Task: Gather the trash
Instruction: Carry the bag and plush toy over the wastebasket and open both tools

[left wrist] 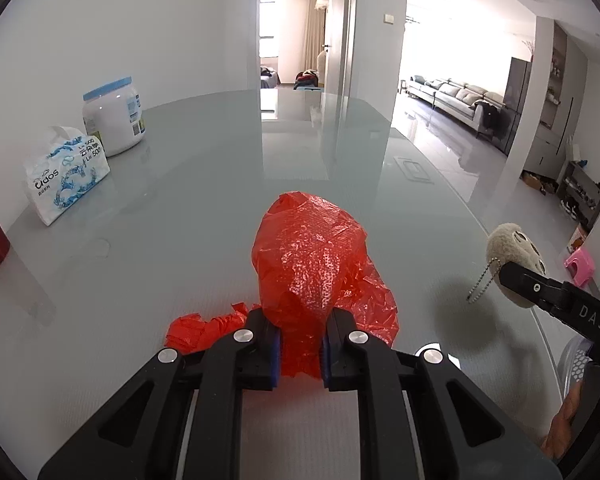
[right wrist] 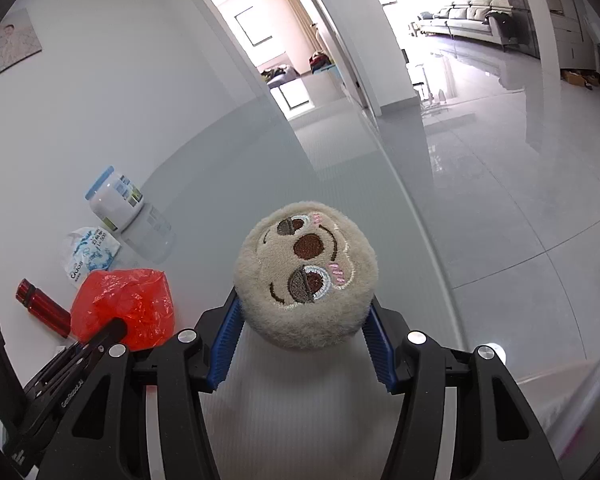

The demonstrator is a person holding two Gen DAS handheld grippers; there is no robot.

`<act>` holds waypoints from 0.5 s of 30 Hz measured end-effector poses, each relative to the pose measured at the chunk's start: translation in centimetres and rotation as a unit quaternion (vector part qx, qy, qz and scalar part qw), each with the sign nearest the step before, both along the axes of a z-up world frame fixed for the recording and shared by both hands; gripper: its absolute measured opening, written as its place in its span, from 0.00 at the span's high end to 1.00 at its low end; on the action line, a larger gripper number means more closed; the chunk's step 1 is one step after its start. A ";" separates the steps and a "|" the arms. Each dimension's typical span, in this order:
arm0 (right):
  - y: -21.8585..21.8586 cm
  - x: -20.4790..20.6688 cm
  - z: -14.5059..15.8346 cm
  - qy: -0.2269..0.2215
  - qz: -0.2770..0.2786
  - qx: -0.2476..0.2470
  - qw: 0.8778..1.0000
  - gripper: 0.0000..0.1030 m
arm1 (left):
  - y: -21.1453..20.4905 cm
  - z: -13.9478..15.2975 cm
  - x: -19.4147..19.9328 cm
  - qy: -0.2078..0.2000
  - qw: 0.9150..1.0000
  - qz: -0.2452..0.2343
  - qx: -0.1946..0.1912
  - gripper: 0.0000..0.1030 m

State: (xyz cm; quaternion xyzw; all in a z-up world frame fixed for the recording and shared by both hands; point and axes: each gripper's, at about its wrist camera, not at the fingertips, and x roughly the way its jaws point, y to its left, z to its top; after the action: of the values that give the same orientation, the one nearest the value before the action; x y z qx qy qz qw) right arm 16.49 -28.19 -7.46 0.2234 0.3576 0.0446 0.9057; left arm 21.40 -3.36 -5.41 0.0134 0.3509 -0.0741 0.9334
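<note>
My left gripper point(left wrist: 300, 344) is shut on a crumpled red plastic bag point(left wrist: 312, 256) that bulges up in front of the fingers over the glass table point(left wrist: 204, 168). The bag also shows in the right wrist view point(right wrist: 120, 304), with the left gripper point(right wrist: 116, 330) on it. My right gripper point(right wrist: 300, 340) is shut on a round beige plush toy with a stitched face point(right wrist: 306, 276), held above the table near its right edge. In the left wrist view the plush toy point(left wrist: 514, 256) and its ball chain hang at the right, in the right gripper point(left wrist: 518, 276).
A white jar with a blue lid point(left wrist: 114, 116) and a tissue pack point(left wrist: 66, 172) stand at the table's back left. A red bottle point(right wrist: 44, 308) lies left of the bag. The table's curved edge point(right wrist: 428, 232) runs on the right, with tiled floor beyond.
</note>
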 end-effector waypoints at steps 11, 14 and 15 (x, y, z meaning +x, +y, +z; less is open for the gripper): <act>-5.0 -14.0 3.8 -0.034 -0.070 -0.027 0.997 0.47 | -6.5 3.4 -8.3 -0.028 0.995 -0.097 -0.010 0.86; -7.6 -18.0 3.9 -0.028 -0.105 -0.038 0.993 0.47 | -9.8 3.8 -10.9 -0.027 0.989 -0.147 -0.015 0.86; -8.4 -19.2 3.9 -0.025 -0.118 -0.042 0.992 0.47 | -10.7 3.9 -11.6 -0.028 0.987 -0.159 -0.016 0.86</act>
State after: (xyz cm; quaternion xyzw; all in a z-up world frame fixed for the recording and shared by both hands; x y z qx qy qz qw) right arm -2.76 -36.64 -3.61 0.2247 0.3077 -0.0725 0.9217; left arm 9.82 -14.03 -1.51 0.0565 0.3169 -0.2267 0.9192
